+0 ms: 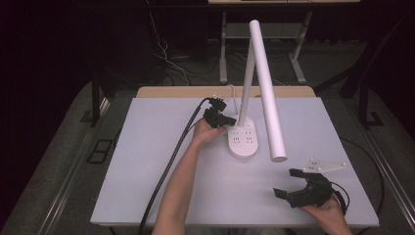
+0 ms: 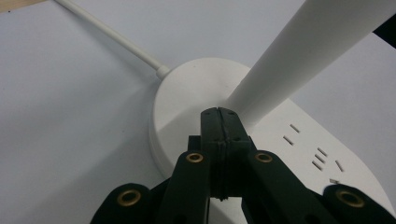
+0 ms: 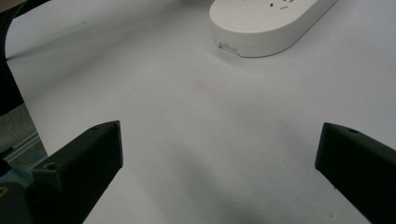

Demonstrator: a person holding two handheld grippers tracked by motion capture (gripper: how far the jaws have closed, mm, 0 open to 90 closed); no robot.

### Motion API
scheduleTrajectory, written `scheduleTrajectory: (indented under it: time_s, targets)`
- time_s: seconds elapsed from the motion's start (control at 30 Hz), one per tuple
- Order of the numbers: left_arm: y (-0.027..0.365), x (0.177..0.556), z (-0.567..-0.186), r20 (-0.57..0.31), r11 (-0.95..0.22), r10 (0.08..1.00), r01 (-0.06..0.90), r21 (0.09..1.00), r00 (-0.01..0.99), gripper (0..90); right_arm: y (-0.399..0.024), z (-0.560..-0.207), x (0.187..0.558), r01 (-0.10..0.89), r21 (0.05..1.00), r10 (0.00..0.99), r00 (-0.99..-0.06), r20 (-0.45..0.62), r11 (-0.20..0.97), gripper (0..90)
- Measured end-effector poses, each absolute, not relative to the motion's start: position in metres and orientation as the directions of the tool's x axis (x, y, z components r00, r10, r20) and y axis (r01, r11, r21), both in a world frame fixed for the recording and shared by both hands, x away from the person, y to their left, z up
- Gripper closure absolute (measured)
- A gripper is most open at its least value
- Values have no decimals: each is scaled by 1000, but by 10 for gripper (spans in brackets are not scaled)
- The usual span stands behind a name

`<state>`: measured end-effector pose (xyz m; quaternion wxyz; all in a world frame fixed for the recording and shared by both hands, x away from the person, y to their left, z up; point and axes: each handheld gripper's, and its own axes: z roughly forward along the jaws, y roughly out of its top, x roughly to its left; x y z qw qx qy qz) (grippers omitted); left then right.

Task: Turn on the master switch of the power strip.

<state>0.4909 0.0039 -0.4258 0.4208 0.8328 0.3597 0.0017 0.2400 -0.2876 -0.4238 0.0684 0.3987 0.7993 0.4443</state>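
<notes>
A white desk lamp stands mid-table: an oval base [image 1: 243,139] with socket slots, an upright stem [image 1: 247,73] and a long tube head [image 1: 267,93] sloping down to the right. My left gripper [image 1: 229,122] is shut with nothing in it, its tips over the rear of the base [image 2: 187,93] right at the foot of the stem [image 2: 299,56]. My right gripper [image 1: 288,182] is wide open near the front right of the table, with bare tabletop between its jaws and the base [image 3: 271,23] farther ahead.
The lamp's white cord [image 2: 109,35] runs from the base toward the table's back edge. The white tabletop [image 1: 147,161] spreads bare to the left and front. A black cable [image 1: 169,166] trails from my left gripper along the forearm. Dark floor and desk legs lie beyond.
</notes>
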Motion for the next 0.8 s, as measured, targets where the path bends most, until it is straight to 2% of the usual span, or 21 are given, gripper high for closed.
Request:
scheduleTrajectory:
  time_s: [0.23,0.33,0.57,0.73,0.8]
  targets:
    - [3,490,-427,-277,-409,597,583,702,753,900,-289,-423,239,574,768,698,-674,244,285,3]
    - [5,493,-427,-319,-384,602,616,688,732,900,-289,-423,240,570,770,699,-674,239,286,3]
    - [2,489,-426,-291,-405,612,608,683,735,900,-289,-423,240,571,770,699,-674,240,286,3]
    - [1,490,-427,-312,-388,625,631,672,716,900,-289,-423,239,571,771,700,-672,241,282,3]
    - [-2,488,-426,-278,-404,633,615,677,722,900,-289,-423,239,570,772,701,-672,240,282,3]
